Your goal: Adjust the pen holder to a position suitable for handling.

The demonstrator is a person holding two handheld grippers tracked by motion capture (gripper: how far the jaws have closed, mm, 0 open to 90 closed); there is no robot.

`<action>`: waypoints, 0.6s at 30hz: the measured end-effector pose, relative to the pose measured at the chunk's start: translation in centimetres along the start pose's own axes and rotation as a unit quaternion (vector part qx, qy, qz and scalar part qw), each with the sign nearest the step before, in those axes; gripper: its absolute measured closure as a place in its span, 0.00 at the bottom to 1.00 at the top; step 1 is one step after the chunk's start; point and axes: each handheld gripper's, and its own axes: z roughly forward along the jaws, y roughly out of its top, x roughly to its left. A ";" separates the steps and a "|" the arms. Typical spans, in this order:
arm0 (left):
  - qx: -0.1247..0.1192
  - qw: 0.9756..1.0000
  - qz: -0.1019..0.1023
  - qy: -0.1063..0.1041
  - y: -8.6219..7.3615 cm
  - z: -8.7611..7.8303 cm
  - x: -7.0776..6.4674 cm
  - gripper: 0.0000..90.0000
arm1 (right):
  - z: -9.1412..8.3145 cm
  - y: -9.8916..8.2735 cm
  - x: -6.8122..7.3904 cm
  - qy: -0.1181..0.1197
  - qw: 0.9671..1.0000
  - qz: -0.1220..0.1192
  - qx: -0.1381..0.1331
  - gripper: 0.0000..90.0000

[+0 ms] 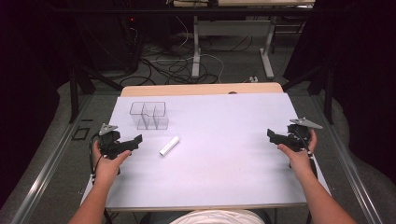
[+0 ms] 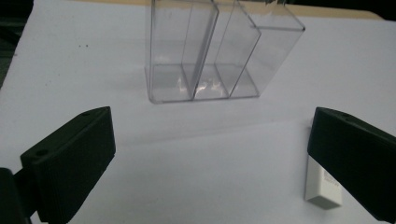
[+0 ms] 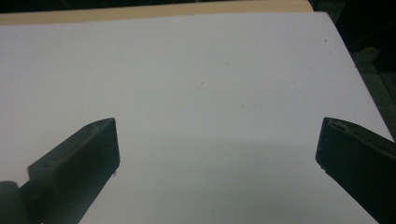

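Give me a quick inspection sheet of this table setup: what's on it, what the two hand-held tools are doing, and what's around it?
Surface: white table, wooden strip along its far edge.
Job's things: clear divided box standing upright, empty; white stick lying flat nearer the person, apart from the box.
Clutter: nothing seen.
Grippers: left gripper near the stick, jaws open, empty; right gripper at the table's right edge, jaws open, empty.
Cables: one trails from each gripper; loose floor cables beyond the table.
Surroundings: dark room, desk legs behind.
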 end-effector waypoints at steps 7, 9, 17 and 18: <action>-0.018 1.000 -0.007 -0.005 2.0 -0.5 -0.4 0.04 | -1.3 0.4 0.7 0.004 1.000 -0.014 -0.027 0.00; -0.014 1.000 -0.007 0.000 2.4 -0.4 -0.6 0.06 | -1.3 0.3 0.9 0.006 1.000 -0.009 -0.025 0.00; -0.023 1.000 -0.004 0.021 5.1 -0.2 -1.1 0.18 | -0.7 0.3 0.9 0.015 1.000 -0.003 -0.013 0.00; -0.025 0.999 -0.004 0.020 5.5 -0.1 -1.2 0.18 | -0.7 0.3 0.9 0.015 1.000 -0.003 -0.013 0.00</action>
